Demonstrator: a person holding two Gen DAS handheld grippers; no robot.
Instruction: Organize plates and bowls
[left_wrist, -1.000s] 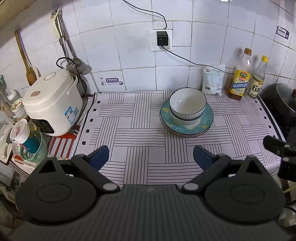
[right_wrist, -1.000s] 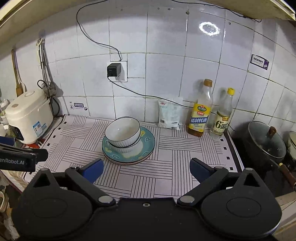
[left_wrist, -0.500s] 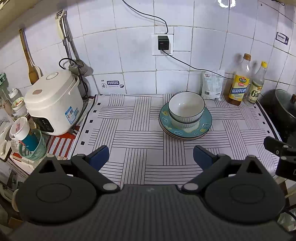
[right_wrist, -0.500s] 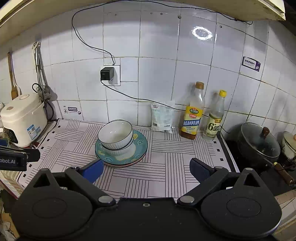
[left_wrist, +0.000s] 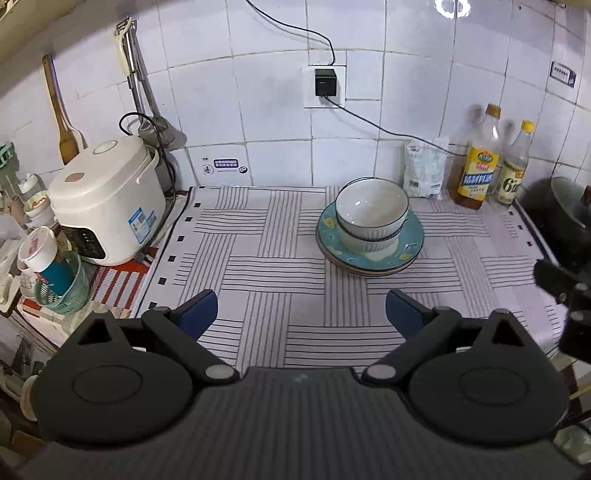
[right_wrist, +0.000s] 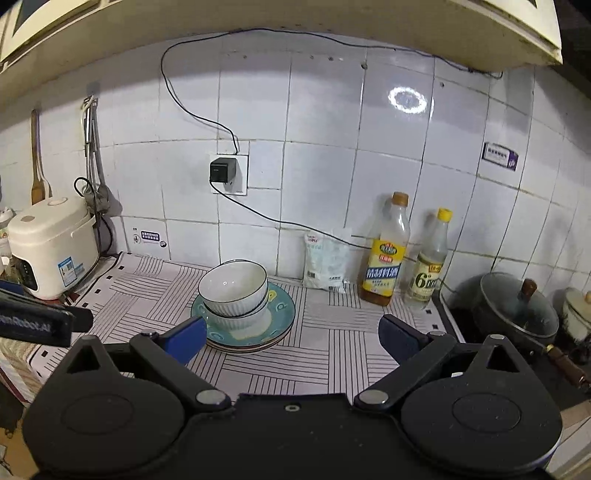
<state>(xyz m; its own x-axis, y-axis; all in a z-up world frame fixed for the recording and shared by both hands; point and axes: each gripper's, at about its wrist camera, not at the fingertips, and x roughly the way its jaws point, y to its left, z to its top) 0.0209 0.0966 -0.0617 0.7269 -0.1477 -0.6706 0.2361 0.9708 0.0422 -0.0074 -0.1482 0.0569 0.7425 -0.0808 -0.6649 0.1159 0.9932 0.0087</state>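
Two white ribbed bowls (left_wrist: 371, 218) sit nested on a stack of teal plates (left_wrist: 410, 247) on the striped mat, near the back wall. The same bowls (right_wrist: 233, 290) and plates (right_wrist: 280, 317) show in the right wrist view. My left gripper (left_wrist: 300, 308) is open and empty, well in front of the stack and left of it. My right gripper (right_wrist: 291, 336) is open and empty, in front of the stack and slightly right of it. The right gripper's body shows at the right edge of the left wrist view (left_wrist: 565, 291).
A white rice cooker (left_wrist: 105, 201) stands at the left. A white bag (left_wrist: 424, 171) and two bottles (left_wrist: 478, 158) stand along the back wall. A lidded dark pot (right_wrist: 517, 308) sits on the stove at the right. The striped mat (left_wrist: 258, 258) covers the counter.
Both grippers have pulled back and risen, away from the stack. The bowls and plates look smaller and have not moved.
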